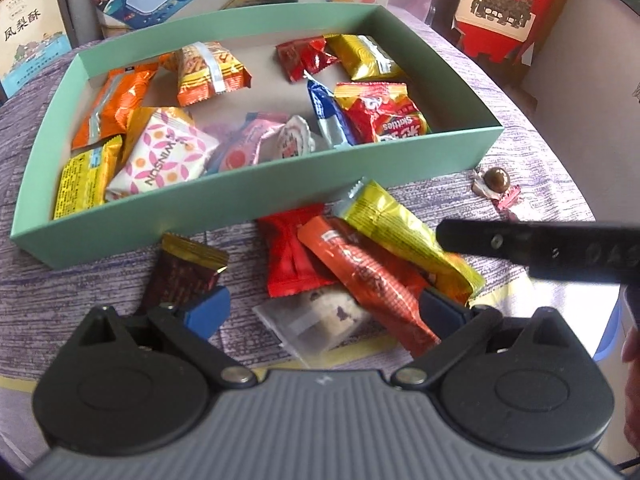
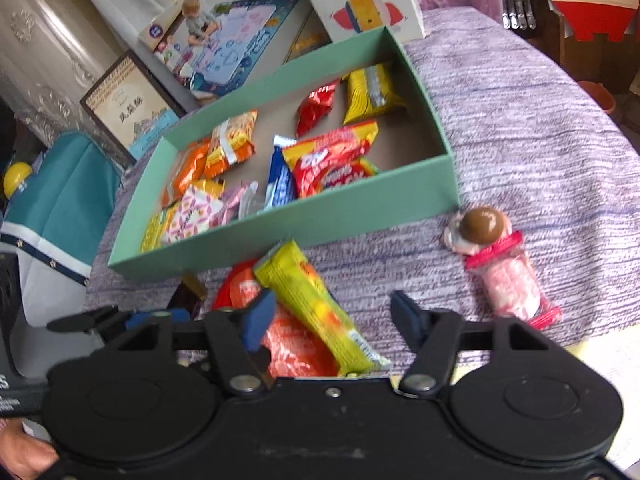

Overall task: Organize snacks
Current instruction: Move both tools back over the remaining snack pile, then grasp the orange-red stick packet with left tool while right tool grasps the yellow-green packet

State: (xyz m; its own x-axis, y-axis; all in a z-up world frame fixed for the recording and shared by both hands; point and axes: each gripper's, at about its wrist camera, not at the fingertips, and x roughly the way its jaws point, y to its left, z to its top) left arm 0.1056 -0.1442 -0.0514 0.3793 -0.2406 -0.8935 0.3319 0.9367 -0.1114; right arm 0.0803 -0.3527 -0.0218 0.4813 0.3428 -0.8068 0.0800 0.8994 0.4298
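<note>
Both my claws hang over loose snack packets beside the mint-green cardboard box (image 1: pixel 256 188).

My right claw (image 2: pixel 332 314) straddles the long yellow foil bar (image 2: pixel 316 304), pads not pressing yet; my left claw (image 1: pixel 324 306) gapes empty above the red-orange packets (image 1: pixel 360 276), ready for boxing.

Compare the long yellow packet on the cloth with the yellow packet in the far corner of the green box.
The long yellow packet lies outside the green box, atop a pile of snacks; the yellow packet in the far corner lies alone on the box floor. The first is slim and greenish-yellow, the second squat, golden, with a silvery seam. Both are shiny and sealed.
</note>
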